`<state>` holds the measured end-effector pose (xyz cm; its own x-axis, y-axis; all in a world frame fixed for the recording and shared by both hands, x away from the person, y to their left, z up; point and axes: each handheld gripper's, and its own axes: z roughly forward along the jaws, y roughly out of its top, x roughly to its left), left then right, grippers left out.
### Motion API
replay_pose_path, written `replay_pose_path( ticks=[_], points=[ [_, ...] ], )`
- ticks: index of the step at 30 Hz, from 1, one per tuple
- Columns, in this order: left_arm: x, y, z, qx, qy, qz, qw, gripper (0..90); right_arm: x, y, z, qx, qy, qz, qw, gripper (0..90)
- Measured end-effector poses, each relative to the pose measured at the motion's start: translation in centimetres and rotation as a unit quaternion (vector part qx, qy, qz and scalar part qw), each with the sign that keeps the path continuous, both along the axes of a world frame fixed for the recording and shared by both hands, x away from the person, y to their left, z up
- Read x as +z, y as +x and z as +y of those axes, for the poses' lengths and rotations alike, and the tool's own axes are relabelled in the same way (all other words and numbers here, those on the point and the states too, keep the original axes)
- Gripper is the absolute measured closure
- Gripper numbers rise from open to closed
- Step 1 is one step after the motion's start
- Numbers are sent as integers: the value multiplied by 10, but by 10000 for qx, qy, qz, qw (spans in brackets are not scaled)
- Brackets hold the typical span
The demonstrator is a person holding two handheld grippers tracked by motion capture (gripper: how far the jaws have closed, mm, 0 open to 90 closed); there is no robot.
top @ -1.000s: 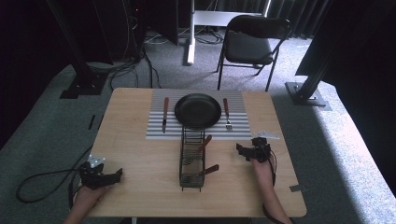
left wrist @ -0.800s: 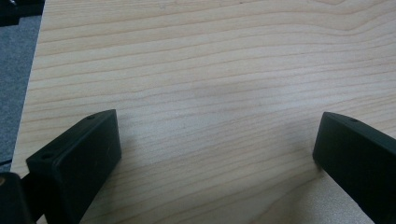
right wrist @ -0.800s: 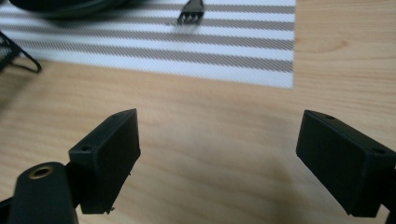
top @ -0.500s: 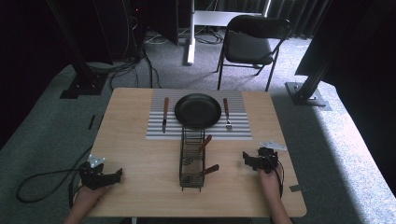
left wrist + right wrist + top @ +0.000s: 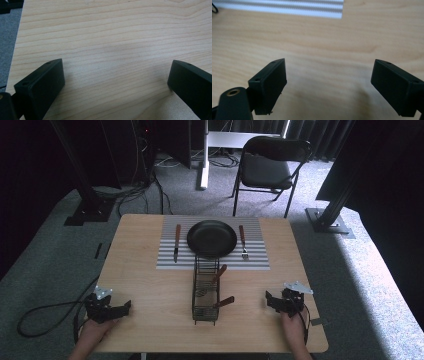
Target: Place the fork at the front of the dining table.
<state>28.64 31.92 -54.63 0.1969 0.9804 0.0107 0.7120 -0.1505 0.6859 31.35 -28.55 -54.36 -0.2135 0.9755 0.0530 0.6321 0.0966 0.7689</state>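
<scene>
The left gripper (image 5: 121, 307) is rested at the near left corner of the wooden table (image 5: 150, 295), jaws spread wide, nothing held. The right gripper (image 5: 270, 301) is seen near the right edge, jaws also spread wide and empty over bare wood. A wire basket (image 5: 205, 289) with two wooden-handled utensils inside is placed between them, well apart from both. Beyond it, a black plate (image 5: 212, 238) is set on a striped placemat (image 5: 255, 261), flanked by a knife (image 5: 176, 241) and a fork (image 5: 243, 241).
</scene>
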Motion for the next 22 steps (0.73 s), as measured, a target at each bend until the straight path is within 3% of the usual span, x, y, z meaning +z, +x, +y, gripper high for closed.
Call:
replay_pose_path(
  ticks=[2,8,11,13,20,22],
  points=[
    [0,0,0,0,1,0,10000,8,-4,-5,-4,-115,-144,65,9998,125],
    [0,0,0,4,-3,-2,10000,8,-5,-11,-14,-254,-19,235,9994,125],
    [0,0,0,1,-3,3,10000,8,-6,-16,-14,-266,-185,301,9990,125],
    [0,0,0,2,-2,4,10000,8,-6,-19,-14,-276,-284,317,9987,125],
    [0,0,0,7,6,7,10000,7,-6,-27,-17,-322,-279,308,9986,126],
    [0,0,-2,127,7,11,9999,8,-6,-28,-17,-302,-274,315,9987,125]
  ],
)
